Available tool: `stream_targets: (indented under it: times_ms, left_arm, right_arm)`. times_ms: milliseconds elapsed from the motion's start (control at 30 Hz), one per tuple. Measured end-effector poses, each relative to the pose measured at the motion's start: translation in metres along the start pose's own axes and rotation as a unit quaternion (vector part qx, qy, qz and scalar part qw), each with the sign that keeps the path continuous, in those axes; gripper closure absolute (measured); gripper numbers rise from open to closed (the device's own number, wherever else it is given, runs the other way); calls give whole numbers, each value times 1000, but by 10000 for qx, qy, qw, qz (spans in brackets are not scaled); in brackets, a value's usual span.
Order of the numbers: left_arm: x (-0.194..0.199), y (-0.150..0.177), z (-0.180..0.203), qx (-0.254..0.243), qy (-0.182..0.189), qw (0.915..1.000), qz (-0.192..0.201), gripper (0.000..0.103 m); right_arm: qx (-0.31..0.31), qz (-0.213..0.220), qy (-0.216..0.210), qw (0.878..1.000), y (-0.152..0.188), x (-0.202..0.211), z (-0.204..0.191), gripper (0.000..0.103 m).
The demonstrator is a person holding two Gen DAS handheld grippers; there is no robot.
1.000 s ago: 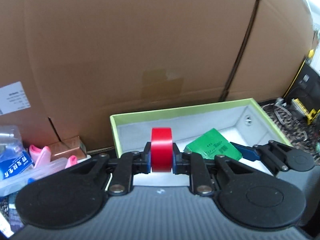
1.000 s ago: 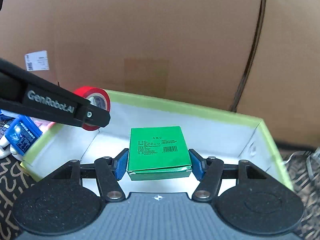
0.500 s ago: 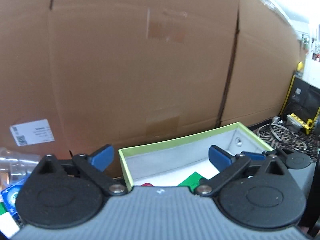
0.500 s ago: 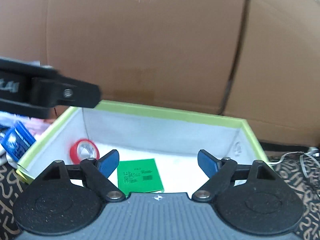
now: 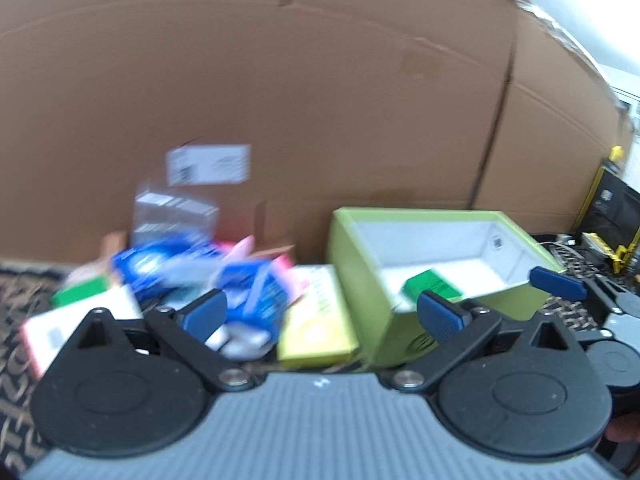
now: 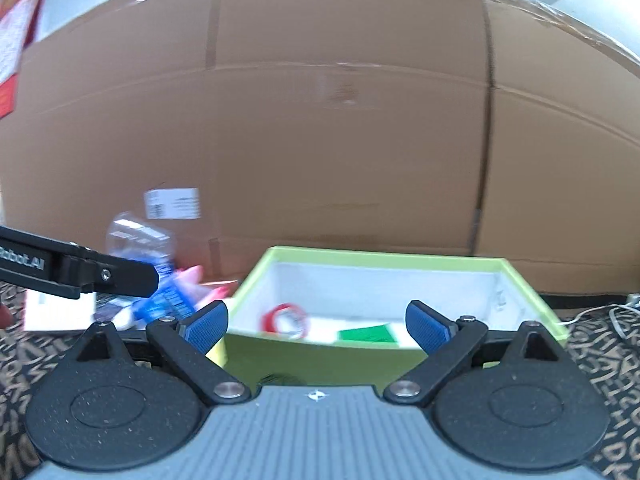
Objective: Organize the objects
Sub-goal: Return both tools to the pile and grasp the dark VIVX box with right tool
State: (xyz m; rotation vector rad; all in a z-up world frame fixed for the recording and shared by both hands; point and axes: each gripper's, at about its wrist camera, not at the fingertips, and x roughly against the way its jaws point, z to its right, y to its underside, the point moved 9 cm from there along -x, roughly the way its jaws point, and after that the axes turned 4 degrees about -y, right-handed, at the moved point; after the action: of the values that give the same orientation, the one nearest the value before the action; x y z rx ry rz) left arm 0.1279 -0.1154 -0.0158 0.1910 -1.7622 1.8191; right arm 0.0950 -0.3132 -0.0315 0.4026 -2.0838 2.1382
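Nearest to me, my left gripper stands wide and released, with nothing between its blue pads. My right gripper is also without load; its jaws are opening to almost full width, and no object is between them.

Just past the fingers of both tools stands the green box, on a dark patterned mat. Inside it, on the white floor, lies the red tape roll toward the left wall, and the flat green packet is beside it, a little apart. So I judge these two objects as already put away.

To the left of the box, the pile of loose items waits: blue packets, something pink, a clear plastic package, and a yellow-green flat box that lies just beside the box wall. The picture is blurred there, so I cannot name each one. I think this pile is the part of the work that is left, and it is the bigger part.

Behind everything rises a large cardboard wall with a white label.
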Motion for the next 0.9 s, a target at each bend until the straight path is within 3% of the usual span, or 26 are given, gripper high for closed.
stream_targets:
  times_ms: [300,533,733,900]
  left_arm:
    - [10,51,-83,686,-732,9942,-391,0]
    - [18,72,-141,1079,-1303,9842,-521,0]
    - [11,48,-188,954,-1715,9802,-251,0]
    - [-17,18,-216,1070,-1491,9827,-248,0]
  right_arm:
    - [-158,-635,-1125,9915,55,-15,-97,2]
    - [27,-923,-1343,9866,70,-14,-128,2]
    - [22,-1066,-1404,9843,73,-23,-142,2]
    - [134,-1118,-1488,9824,73,-26,-156,2]
